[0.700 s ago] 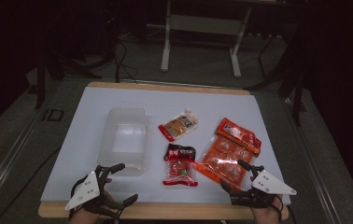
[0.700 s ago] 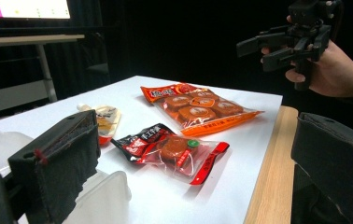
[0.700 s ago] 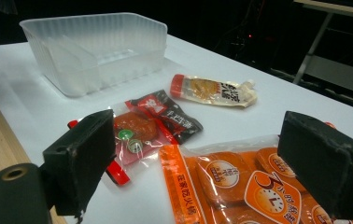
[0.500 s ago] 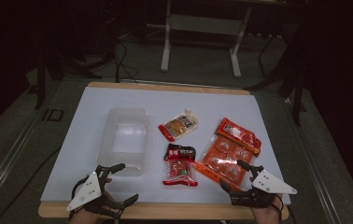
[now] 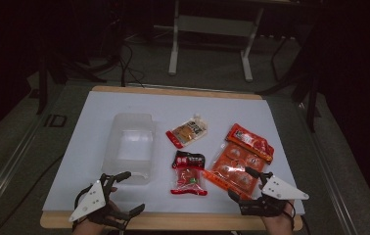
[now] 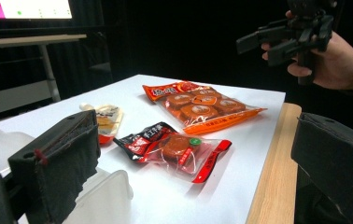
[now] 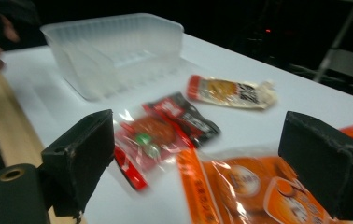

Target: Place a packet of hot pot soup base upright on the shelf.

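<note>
Snack packets lie flat on the white table top, and both grippers hang at its near edge with jaws spread wide and nothing between them. The right gripper sits just beside the near corner of the big orange packet, a clear bag with round cakes inside; its film looks thin, slick and crinkly, and the cakes could probably crack under a hard squeeze, so the flat sealed strip along the near end seems the safest hold. Left of it lies the red and black packet, small and light, with a similar seam at its near end. Farther off lies a small pale pouch, and a long red packet at the far right. The left gripper hovers near the clear plastic tub, which looks light, stiff-walled and empty.
</note>
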Motion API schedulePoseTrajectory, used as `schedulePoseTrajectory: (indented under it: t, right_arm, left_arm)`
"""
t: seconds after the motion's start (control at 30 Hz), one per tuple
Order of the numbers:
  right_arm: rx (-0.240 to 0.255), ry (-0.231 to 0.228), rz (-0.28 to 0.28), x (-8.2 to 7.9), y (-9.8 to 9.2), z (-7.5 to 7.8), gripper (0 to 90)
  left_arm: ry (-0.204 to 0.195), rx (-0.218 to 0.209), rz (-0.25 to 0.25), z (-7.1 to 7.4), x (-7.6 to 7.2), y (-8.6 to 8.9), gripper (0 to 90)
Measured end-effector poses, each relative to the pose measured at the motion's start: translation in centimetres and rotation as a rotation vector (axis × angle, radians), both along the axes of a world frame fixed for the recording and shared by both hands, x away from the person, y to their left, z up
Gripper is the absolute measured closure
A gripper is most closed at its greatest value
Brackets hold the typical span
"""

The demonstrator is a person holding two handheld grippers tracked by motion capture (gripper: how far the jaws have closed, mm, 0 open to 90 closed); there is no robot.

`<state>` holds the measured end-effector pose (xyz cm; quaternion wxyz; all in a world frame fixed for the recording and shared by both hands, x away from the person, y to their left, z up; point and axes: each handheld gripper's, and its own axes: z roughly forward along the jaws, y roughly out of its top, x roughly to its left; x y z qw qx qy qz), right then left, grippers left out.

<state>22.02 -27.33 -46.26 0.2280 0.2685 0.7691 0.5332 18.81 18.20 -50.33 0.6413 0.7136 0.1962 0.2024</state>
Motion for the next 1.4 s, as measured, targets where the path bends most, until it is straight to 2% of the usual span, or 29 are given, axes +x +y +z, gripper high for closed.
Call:
schedulePoseTrajectory:
  t: [0.03, 0.3, 0.57, 0.67, 0.7, 0.8, 0.9, 1.03, 1.23, 1.4]
  right_arm:
    - [0.019, 0.006, 0.018, 0.1, 0.2, 0.4, 9.8]
    - [0.004, -0.006, 0.05, 0.1, 1.4, 1.1, 9.6]
    - [0.012, -0.015, 0.03, 1.2, 0.6, 2.8, 9.5]
    - [0.021, -0.023, 0.013, 1.7, 0.2, 3.5, 9.5]
    - [0.016, -0.031, -0.011, 2.2, -0.1, 3.9, 9.5]
    - [0.01, -0.025, -0.02, 2.8, -0.4, 4.3, 9.6]
    - [-0.002, -0.056, -0.064, 4.0, -1.2, 5.0, 9.6]
    - [-0.007, -0.067, -0.093, 4.8, -1.7, 5.4, 9.7]
    - [-0.033, -0.05, -0.15, 7.0, -2.8, 5.6, 9.9]
    - [-0.042, -0.038, -0.19, 8.2, -3.7, 5.3, 9.8]
  left_arm:
    - [0.002, 0.003, -0.001, 0.0, 0.0, 0.0, 1.8]
    - [0.0, 0.002, 0.002, 0.0, 0.0, 0.1, 1.8]
    - [0.006, 0.007, 0.0, 0.0, 0.0, 0.0, 1.8]
    - [0.008, 0.007, -0.001, 0.0, 0.0, 0.0, 1.8]
    - [0.009, 0.007, -0.001, 0.0, 0.0, 0.0, 1.8]
    - [0.009, 0.013, 0.001, -0.1, 0.0, 0.0, 1.8]
    - [0.012, 0.013, 0.0, -0.1, 0.0, -0.1, 1.8]
    - [0.013, 0.013, -0.003, -0.1, 0.0, -0.1, 1.8]
    - [0.012, 0.015, -0.002, -0.1, 0.0, -0.1, 1.8]
    - [0.014, 0.016, -0.001, -0.2, 0.0, -0.2, 1.8]
